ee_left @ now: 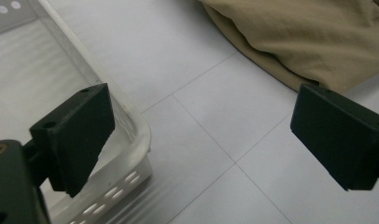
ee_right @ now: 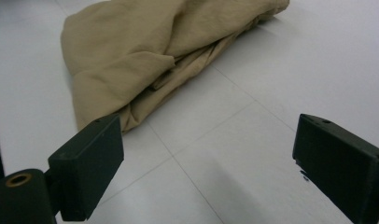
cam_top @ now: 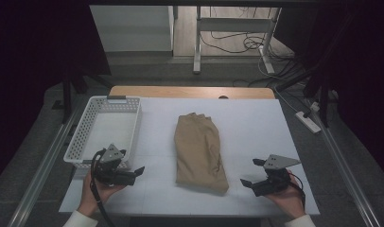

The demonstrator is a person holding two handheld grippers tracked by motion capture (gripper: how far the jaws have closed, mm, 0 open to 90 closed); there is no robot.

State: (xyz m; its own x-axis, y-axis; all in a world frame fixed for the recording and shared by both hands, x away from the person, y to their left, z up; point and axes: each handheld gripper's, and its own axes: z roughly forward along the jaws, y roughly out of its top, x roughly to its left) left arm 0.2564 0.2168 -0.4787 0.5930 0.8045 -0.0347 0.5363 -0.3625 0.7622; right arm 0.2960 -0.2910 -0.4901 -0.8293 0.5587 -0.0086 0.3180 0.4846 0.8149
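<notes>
A folded tan garment [cam_top: 199, 150] lies lengthwise in the middle of the white table cover [cam_top: 256, 125]. To its left stands an empty white perforated basket [cam_top: 88, 130]. My left gripper [cam_top: 132, 163] rests in a hand at the basket's near corner, open, its jaws pointing right toward the garment. In the left gripper view the gripper [ee_left: 206, 135] has bare table between its jaws, the basket's rim [ee_left: 136, 135] by the left jaw and the garment [ee_left: 309, 37] ahead. My right gripper [cam_top: 250, 172] sits right of the garment, open and pointing left. Ahead of it [ee_right: 206, 168] lies the garment [ee_right: 145, 56].
The table's wooden far edge [cam_top: 190, 91] shows beyond the white cover. On the floor to the right lie a power strip [cam_top: 309, 122] and cables. A metal rail [cam_top: 43, 165] runs along the left side of the table.
</notes>
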